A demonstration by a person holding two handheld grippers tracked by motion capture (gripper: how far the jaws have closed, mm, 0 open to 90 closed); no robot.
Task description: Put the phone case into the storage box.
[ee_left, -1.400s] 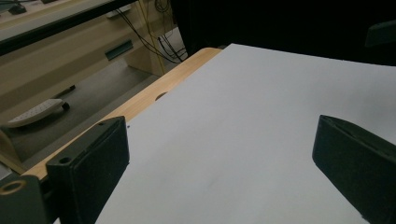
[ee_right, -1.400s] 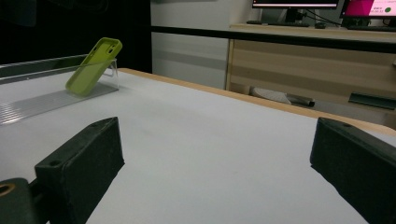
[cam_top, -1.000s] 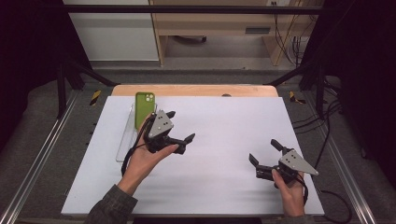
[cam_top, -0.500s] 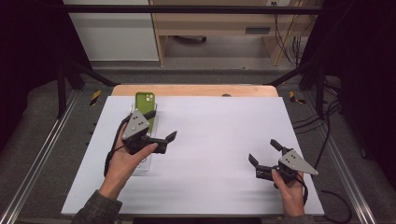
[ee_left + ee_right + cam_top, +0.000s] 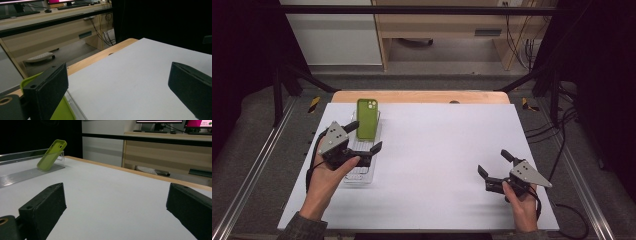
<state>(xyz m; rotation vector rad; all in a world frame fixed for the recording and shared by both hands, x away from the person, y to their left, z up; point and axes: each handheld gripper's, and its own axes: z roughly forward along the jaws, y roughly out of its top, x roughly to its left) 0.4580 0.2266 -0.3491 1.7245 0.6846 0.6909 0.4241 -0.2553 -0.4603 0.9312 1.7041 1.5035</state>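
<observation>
One green phone case (image 5: 367,118) leans in one clear stand (image 5: 362,159) at the desk's (image 5: 447,150) left. Two tongs: the left tongs (image 5: 364,137) gape wide over the stand, gripping nothing; the right tongs (image 5: 493,164) gape wide, empty, well apart. No readable writing.

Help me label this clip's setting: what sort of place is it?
Probably a lab or office recording station: a white-topped table framed by metal rails, wooden desks with monitors behind, cables hanging.

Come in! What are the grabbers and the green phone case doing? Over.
Both grippers, left and right, open, empty. Green phone case leaning on clear ridged stand. Nothing blocking.
</observation>
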